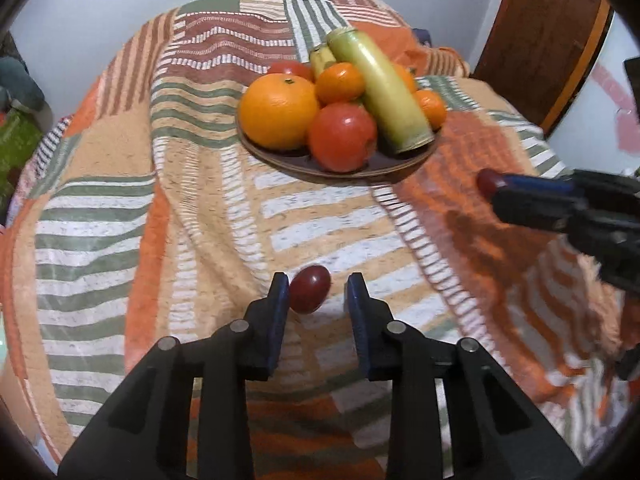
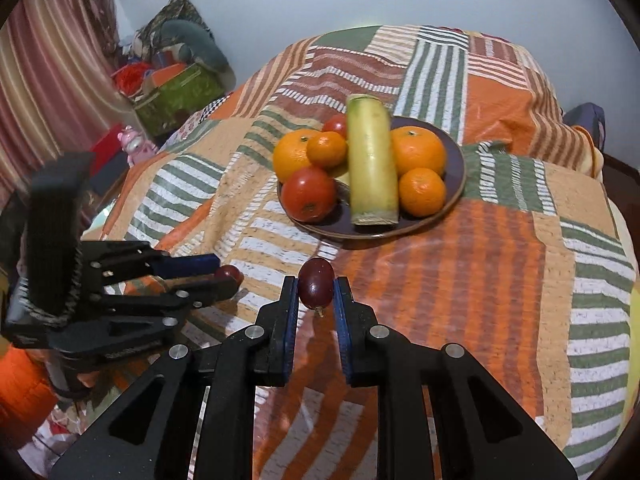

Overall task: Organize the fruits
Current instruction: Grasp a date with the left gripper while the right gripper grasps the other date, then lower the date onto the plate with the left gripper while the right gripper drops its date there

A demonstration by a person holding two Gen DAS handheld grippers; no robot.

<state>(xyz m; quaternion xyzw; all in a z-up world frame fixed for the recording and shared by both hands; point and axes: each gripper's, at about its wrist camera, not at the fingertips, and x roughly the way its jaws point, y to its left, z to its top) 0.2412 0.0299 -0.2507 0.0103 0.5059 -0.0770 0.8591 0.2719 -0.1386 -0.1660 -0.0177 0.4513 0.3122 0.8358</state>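
The right tongs are clenched on a dark red grape, pinched across its middle with its stem end pointing down, clear of the patchwork cloth that covers the surface below. The left tongs stand released, their blue pads apart, with a second grape between them, lying close against the left pad; whether it rests on the cloth or is barely touched is hard to tell from this angle. Ahead of both tongs sits the brown plate, already piled with oranges, tomatoes and a long pale green stalk.

The grapes are likely light, smooth-skinned and soft, so a hard squeeze would probably split them and a loose one let them slip. The safest hold seems to be across the widest part, pads flat on both sides, with just enough pressure to carry each to a free gap on the plate.
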